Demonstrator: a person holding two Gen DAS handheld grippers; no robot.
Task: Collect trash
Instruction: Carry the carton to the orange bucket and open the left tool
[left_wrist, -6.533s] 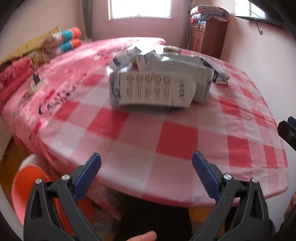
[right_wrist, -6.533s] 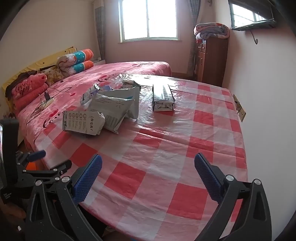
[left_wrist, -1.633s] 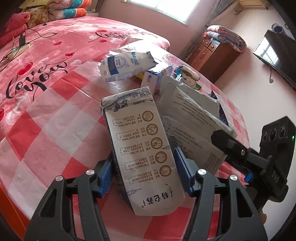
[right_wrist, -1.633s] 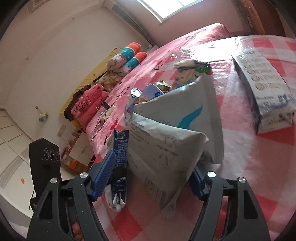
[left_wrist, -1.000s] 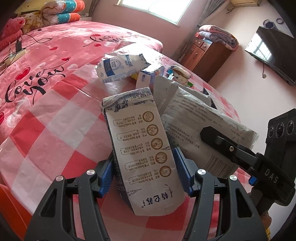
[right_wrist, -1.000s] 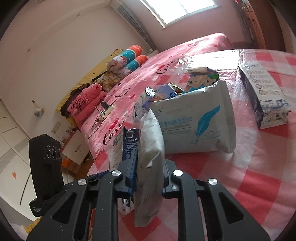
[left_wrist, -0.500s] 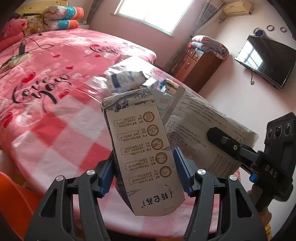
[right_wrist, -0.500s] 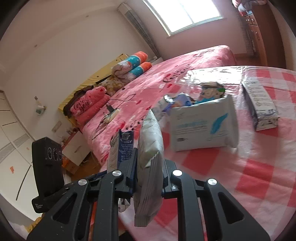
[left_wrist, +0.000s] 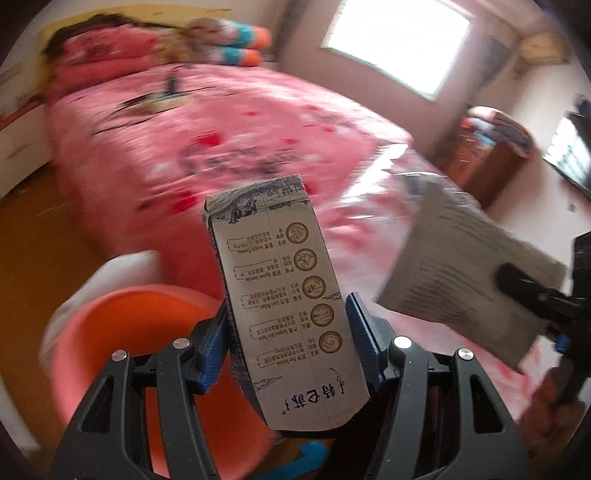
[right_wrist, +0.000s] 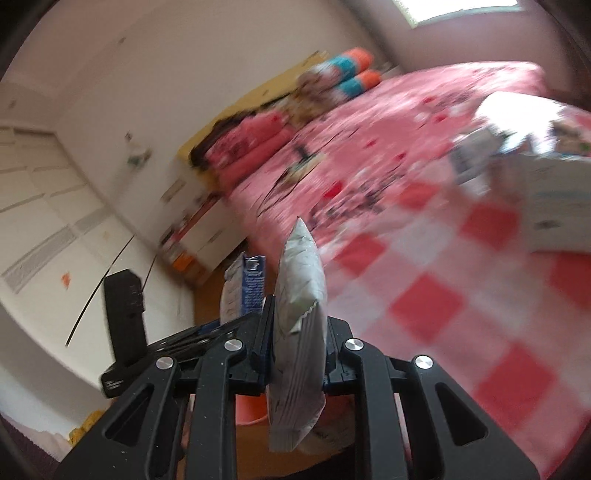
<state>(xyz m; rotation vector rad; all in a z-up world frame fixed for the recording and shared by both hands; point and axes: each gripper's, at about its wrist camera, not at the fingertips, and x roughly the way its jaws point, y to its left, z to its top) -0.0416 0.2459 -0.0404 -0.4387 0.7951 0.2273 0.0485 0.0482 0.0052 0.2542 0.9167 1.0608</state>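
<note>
On my left I can see the orange bin (left_wrist: 122, 354) on the floor below the tabletop (right_wrist: 461, 295), its rim blurred. My left tool (left_wrist: 288, 332) stands part-way open, its jaws clamped on the sides of a white milk carton (left_wrist: 284, 295) that stands upright above the bin's near edge. Further right, my right tool (right_wrist: 295, 332) is pinched almost fully closed on a flat silver-white pouch (right_wrist: 299, 317), which it holds edge-on off the tabletop. More packaging (right_wrist: 554, 210) lies on the checked cloth at far right. I judge this the carry-to-bin step. Next I need both loads squarely over the bin's mouth before I open either tool.
</note>
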